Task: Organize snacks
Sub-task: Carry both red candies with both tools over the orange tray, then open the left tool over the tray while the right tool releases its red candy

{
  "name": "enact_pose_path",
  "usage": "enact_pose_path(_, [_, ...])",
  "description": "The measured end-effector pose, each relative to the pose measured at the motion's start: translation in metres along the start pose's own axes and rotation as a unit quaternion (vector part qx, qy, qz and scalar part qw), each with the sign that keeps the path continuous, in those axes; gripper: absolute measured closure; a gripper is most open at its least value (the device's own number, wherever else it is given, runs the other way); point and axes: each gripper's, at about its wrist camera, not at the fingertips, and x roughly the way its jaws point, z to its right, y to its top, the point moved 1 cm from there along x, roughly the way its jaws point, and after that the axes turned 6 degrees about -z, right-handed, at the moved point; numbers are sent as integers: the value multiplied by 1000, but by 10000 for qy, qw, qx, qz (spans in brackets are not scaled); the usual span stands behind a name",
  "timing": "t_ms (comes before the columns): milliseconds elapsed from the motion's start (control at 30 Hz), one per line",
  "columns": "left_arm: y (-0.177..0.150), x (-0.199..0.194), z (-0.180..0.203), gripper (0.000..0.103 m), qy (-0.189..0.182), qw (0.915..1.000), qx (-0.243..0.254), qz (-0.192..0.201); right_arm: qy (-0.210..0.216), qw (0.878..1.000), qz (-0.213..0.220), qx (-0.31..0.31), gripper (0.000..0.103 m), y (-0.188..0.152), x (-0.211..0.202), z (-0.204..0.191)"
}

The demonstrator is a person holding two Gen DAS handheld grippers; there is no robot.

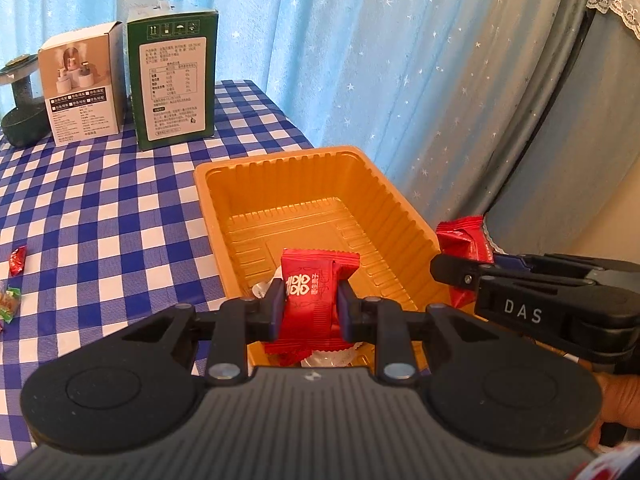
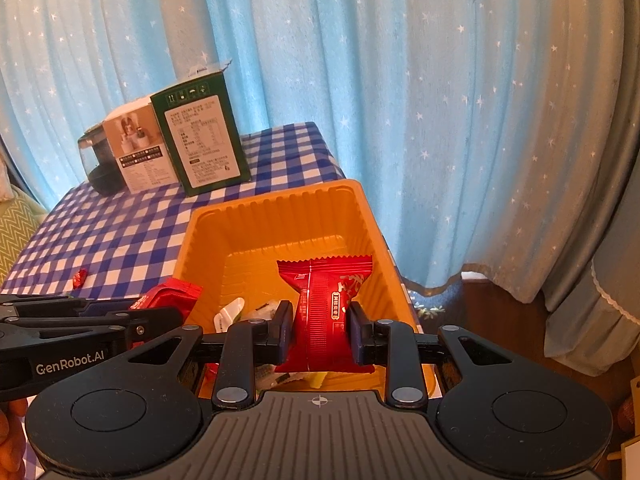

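Note:
An orange plastic tray point(image 1: 224, 216) point(image 2: 280, 208) sits on the blue checked table near its right edge. My left gripper point(image 1: 311, 304) is shut on a red snack packet point(image 1: 310, 300) above the tray's near end. My right gripper point(image 2: 320, 328) is shut on another red snack packet point(image 2: 324, 308), also above the tray. Each gripper shows in the other's view, the right point(image 1: 460, 268) with its packet point(image 1: 464, 240), the left point(image 2: 160, 316) with its packet point(image 2: 172, 292). A few wrapped snacks point(image 2: 240, 312) lie in the tray's near end.
A green box point(image 1: 176, 80) point(image 2: 204, 140), a white box point(image 1: 84, 84) and a dark kettle point(image 1: 20, 112) stand at the table's back. Loose candies point(image 1: 18, 260) point(image 2: 80, 278) lie on the cloth at left. Blue starred curtains hang behind and to the right.

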Motion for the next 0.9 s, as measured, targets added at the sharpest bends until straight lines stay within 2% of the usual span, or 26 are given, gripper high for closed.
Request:
enact_pose_path(533, [5,24,4,78,-113,9998,71,-119,-30,9999,-44,95,74,4,8,4])
enact_pose_path(600, [5,25,2,70,-62,9999,47,-114,-30,9999,-50,103,74,3,7,4])
enact_pose_path(900, [-7,12,-22,70,104,9997,-216,-27,35,9999,-101,118,74,2,5,3])
